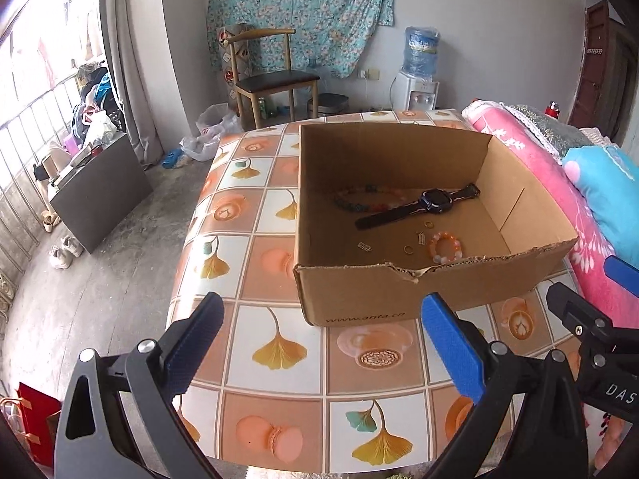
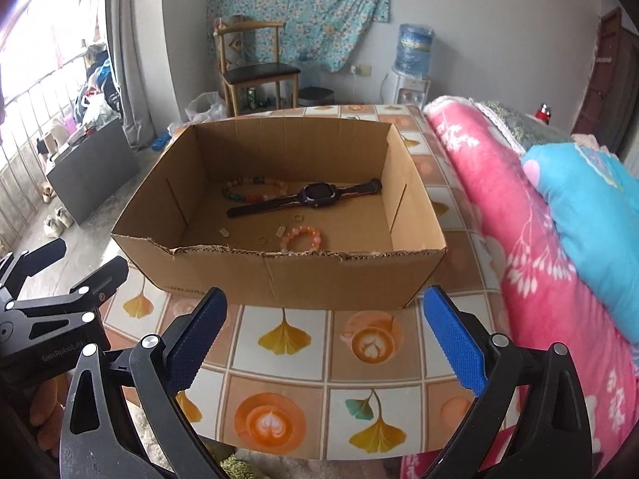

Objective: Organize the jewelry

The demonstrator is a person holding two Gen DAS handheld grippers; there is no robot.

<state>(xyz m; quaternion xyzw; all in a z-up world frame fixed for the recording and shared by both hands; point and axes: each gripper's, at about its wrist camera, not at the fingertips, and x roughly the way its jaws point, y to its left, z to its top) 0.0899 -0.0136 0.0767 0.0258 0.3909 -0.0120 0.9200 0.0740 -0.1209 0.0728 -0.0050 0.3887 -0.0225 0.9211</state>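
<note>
1. Over the near edge of the tiled counter, the left tongs stand spread wide with nothing between the blue pads, angled down toward the counter just short of the cardboard box.
2. The right tongs are spread just as wide and empty, also tilted down in front of the box; they sit just to the right of the left tongs, each showing at the edge of the other's view.
3. The open box rests on the counter, its torn front rim nearest the tongs.
4. Inside on the box floor lies a black watch, strap stretched out flat and slanting toward the back right.
5. Behind the watch, partly under its strap, lies a multicoloured bead bracelet.
6. Nearer the front rim sits a small orange-and-white bead bracelet, curled in a ring.
7. Around it are two thin gold rings and small metal charms, each lying apart.
8. A pink floral blanket lies to the right of the counter.
</note>
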